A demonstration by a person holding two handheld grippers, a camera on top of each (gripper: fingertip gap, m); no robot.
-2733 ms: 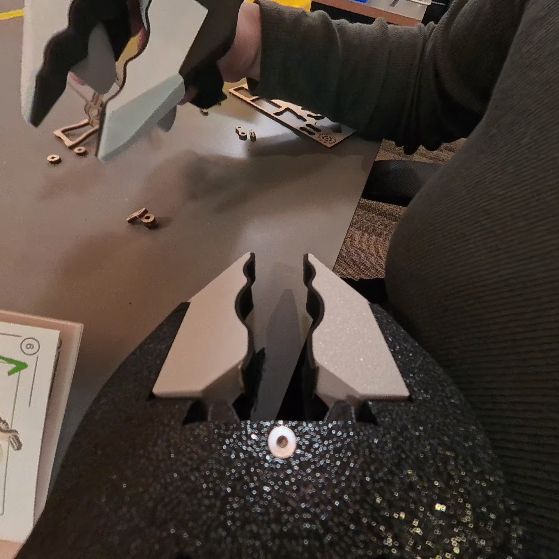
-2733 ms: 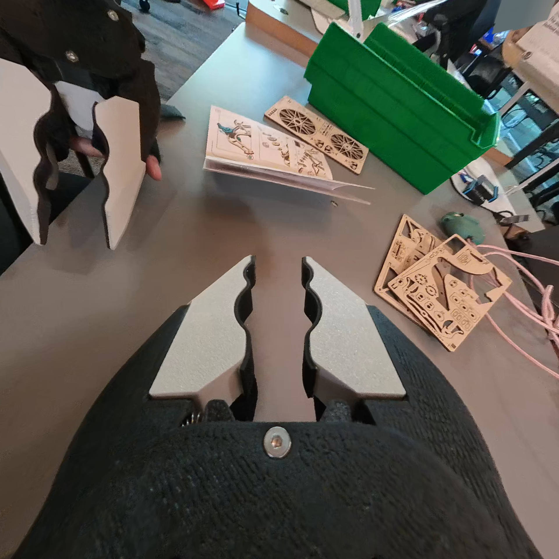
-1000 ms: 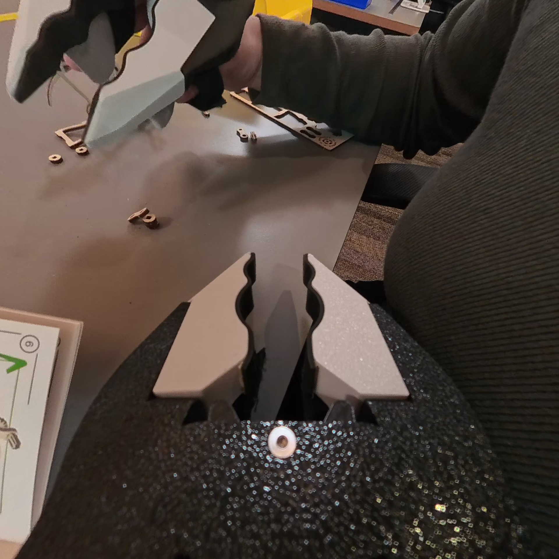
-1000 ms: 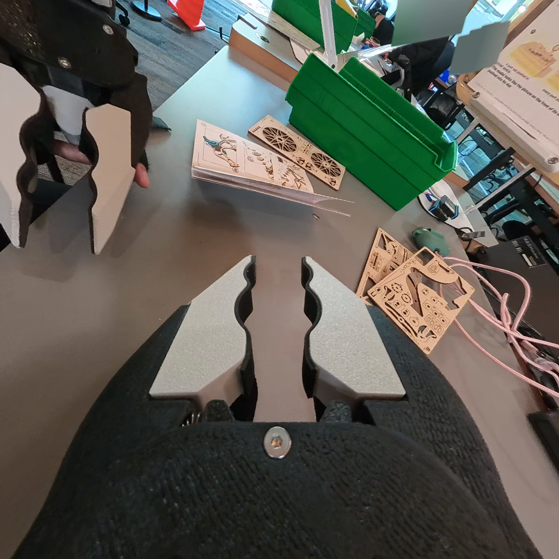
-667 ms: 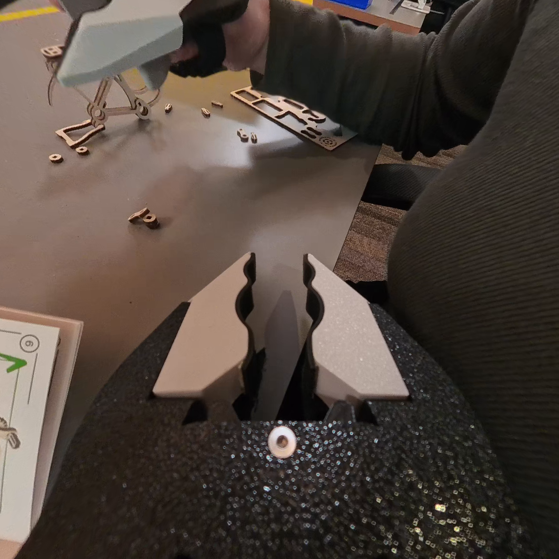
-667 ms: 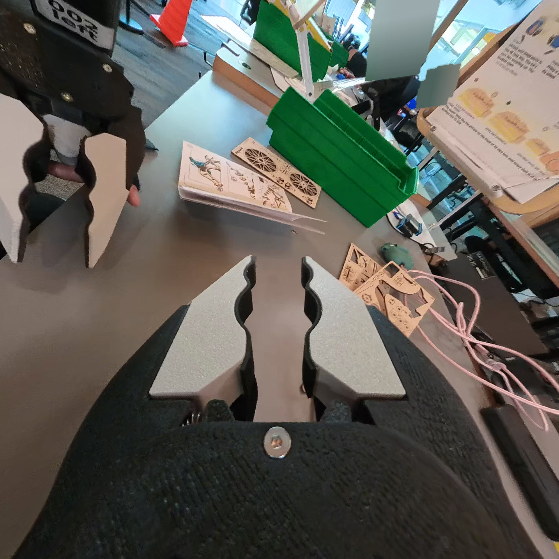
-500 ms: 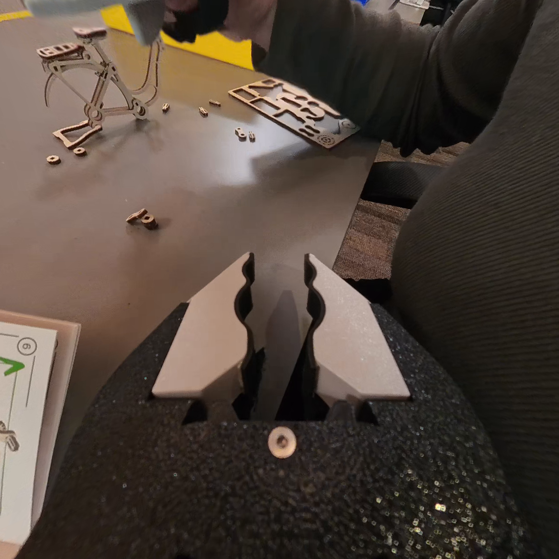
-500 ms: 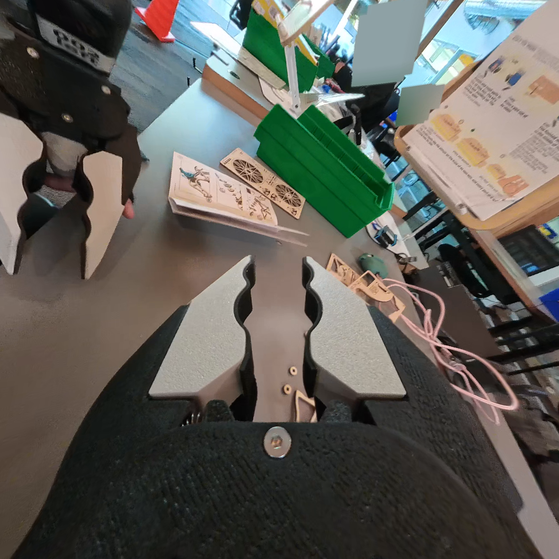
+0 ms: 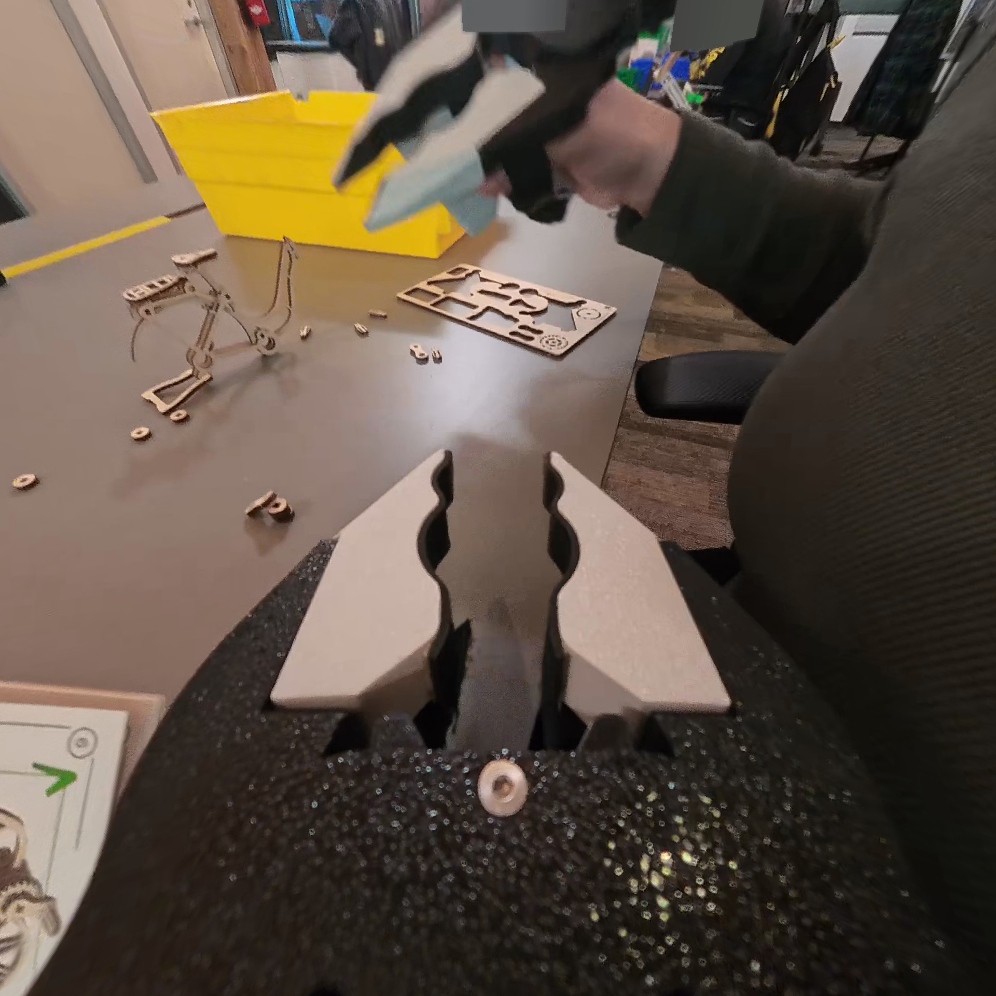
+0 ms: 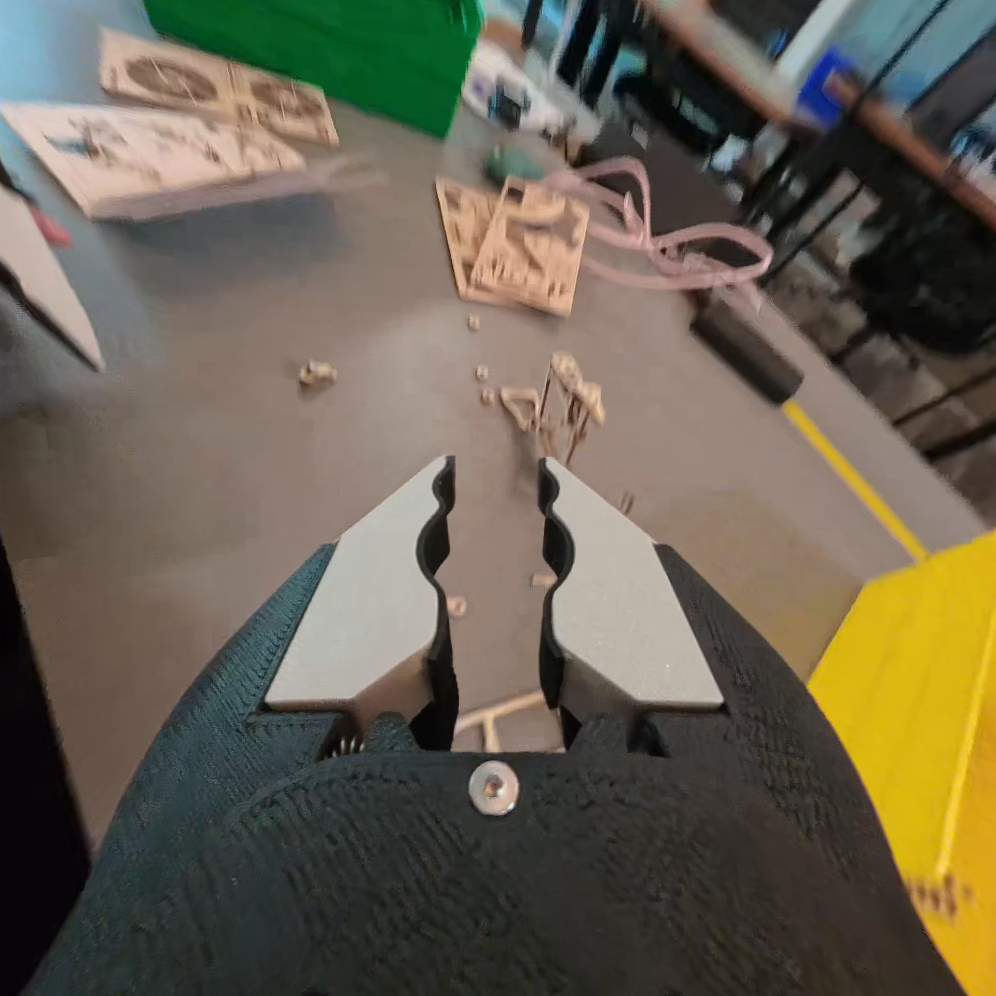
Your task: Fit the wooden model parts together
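From the left wrist view, the left gripper (image 9: 498, 466) hangs low over the near edge of the dark table (image 9: 350, 420), fingers spread and nothing between them. The half-built wooden bicycle model (image 9: 207, 320) stands upright well ahead and off to the left, its long axis running roughly across the view, resting on a small frame stand. Loose wooden bits (image 9: 269, 507) lie just ahead-left of the fingertips, more washers (image 9: 140, 433) sit further left, and a punched-out parts sheet (image 9: 506, 310) lies flat ahead-right. The right gripper (image 9: 426, 140), blurred and raised in front of the yellow bin (image 9: 280, 172), looks parted and empty, and it is the nearer of the two to the model, I'd judge. An instruction booklet (image 9: 48, 808) sits at the lower left corner. Over to the right wrist view, heavily blurred: its fingers (image 10: 377, 587) are apart with no part in them, aimed down the table toward the model (image 10: 566, 409), which lies ahead and slightly right of the fingertips, end-on from here. Small pieces (image 10: 317, 373) dot the table around it, and one thin curved strip (image 10: 501, 714) shows beneath the gap near the finger roots. Further back lie part sheets (image 10: 512, 253), a pink cord (image 10: 679, 248) and a green bin (image 10: 323, 54). Nothing stands between this gripper and the model; the scattered washers are the likeliest thing to get knocked.
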